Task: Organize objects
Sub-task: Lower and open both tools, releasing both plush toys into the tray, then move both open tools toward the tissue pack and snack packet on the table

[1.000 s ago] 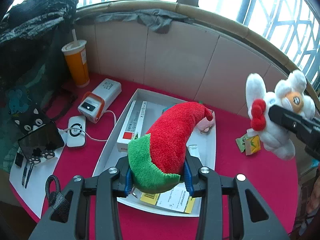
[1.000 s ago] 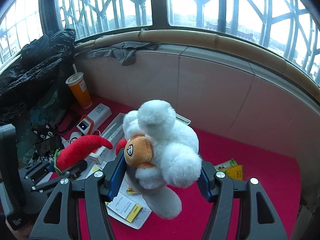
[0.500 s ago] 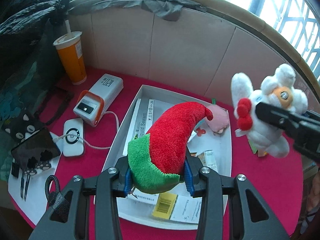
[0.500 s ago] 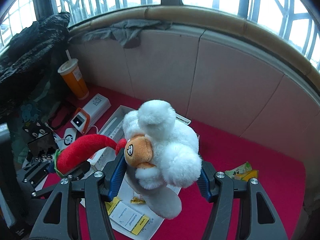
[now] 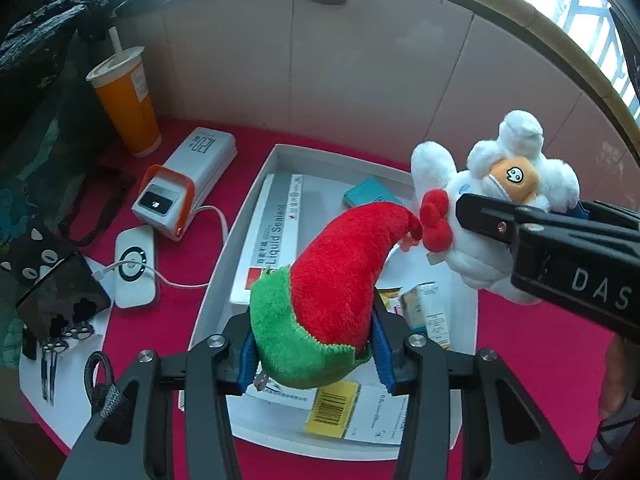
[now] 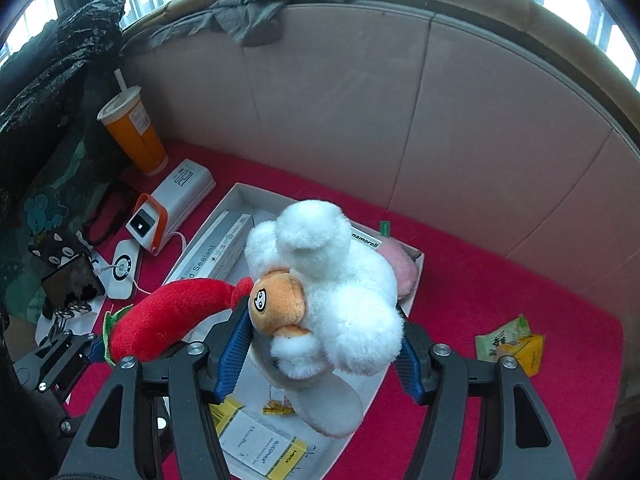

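My left gripper (image 5: 314,354) is shut on a red plush chili with a green cap (image 5: 336,280) and holds it above the white tray (image 5: 212,292). My right gripper (image 6: 324,344) is shut on a white fluffy plush toy with an orange face (image 6: 336,280), also above the tray (image 6: 236,196). In the left wrist view the white plush (image 5: 496,200) hangs at the right, its red bow almost touching the chili's tip. The chili also shows in the right wrist view (image 6: 172,312). The tray holds a sealant box (image 5: 272,236), a pink plush (image 6: 396,268), leaflets and small packs.
On the red table left of the tray lie a white power bank with an orange band (image 5: 184,184), a white charger puck (image 5: 134,266), an orange drink cup (image 5: 128,108) and a phone stand (image 5: 60,300). Snack packets (image 6: 512,344) lie at the right. A padded wall curves behind.
Both grippers have tilted down and moved closer over the tray. The two plush toys have come nearer to each other and now nearly touch.
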A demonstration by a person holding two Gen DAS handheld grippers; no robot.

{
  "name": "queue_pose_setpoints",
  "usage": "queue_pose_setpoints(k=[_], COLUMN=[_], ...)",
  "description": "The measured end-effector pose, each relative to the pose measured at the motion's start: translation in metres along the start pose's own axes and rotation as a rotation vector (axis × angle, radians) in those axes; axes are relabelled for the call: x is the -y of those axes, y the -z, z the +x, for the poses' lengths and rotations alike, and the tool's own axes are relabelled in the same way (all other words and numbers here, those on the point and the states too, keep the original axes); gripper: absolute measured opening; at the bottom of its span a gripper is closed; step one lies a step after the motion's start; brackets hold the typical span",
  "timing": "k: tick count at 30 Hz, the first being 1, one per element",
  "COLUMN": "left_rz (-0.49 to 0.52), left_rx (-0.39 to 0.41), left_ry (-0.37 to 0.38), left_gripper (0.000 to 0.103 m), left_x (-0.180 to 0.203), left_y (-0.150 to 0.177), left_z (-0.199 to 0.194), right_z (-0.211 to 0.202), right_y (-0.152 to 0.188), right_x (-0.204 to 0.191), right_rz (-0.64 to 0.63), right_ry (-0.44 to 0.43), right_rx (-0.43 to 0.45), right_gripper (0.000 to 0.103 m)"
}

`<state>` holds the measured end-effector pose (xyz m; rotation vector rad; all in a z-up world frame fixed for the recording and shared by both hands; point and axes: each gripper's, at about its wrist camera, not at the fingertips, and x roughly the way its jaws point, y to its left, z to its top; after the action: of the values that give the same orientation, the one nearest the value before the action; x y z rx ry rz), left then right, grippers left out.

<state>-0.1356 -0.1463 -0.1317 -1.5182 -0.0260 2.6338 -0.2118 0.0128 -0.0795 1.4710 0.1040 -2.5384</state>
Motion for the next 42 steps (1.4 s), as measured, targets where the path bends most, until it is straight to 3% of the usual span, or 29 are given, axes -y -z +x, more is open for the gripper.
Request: queue_pose_setpoints(k=[5,7,9,10,11,14,28,42], left_rz=[-0.02,-0.036,-0.047,-0.049,-0.051,-0.056,-0.046,0.003], left_rx=[0.014,0.025,0.032,0.035,0.035,0.03,0.046,0.046], left_ry=[-0.021,-0.011,-0.017,-0.03,-0.041,-0.063,-0.083,-0.067], left_gripper=[0.063,0.079,0.089,0.091,0.092,0.092,0.093,0.093], left_x=[-0.007,-0.009,-0.011,-0.011,-0.012,-0.014,-0.004,0.03], left_y=[0.003,0.004,0.005,0.005,0.006,0.009,0.023,0.036], left_z=[-0.005,-0.008,-0.011,-0.012,-0.013,-0.015,-0.035,-0.048], right_z=[-0.002,-0.004,-0.01,-0.012,-0.015,-0.023,-0.048,-0.068], right_y=[0.002,0.003,0.005,0.005,0.006,0.008,0.032,0.061], right_x=[-0.007,-0.008,-0.009,-0.009,-0.009,-0.007,0.014,0.046], right_rz=[-0.006,0.001,0.008,0.011,0.015,0.024,0.074,0.129], right_ry=[-0.026,-0.041,-0.047,-0.05,-0.052,-0.054,-0.029,-0.001], right_rx=[0.006,0.014,0.032,0.04,0.048,0.064,0.086,0.096], right_gripper=[0.073,0.074,0.082,0.092,0.099,0.102,0.103,0.103])
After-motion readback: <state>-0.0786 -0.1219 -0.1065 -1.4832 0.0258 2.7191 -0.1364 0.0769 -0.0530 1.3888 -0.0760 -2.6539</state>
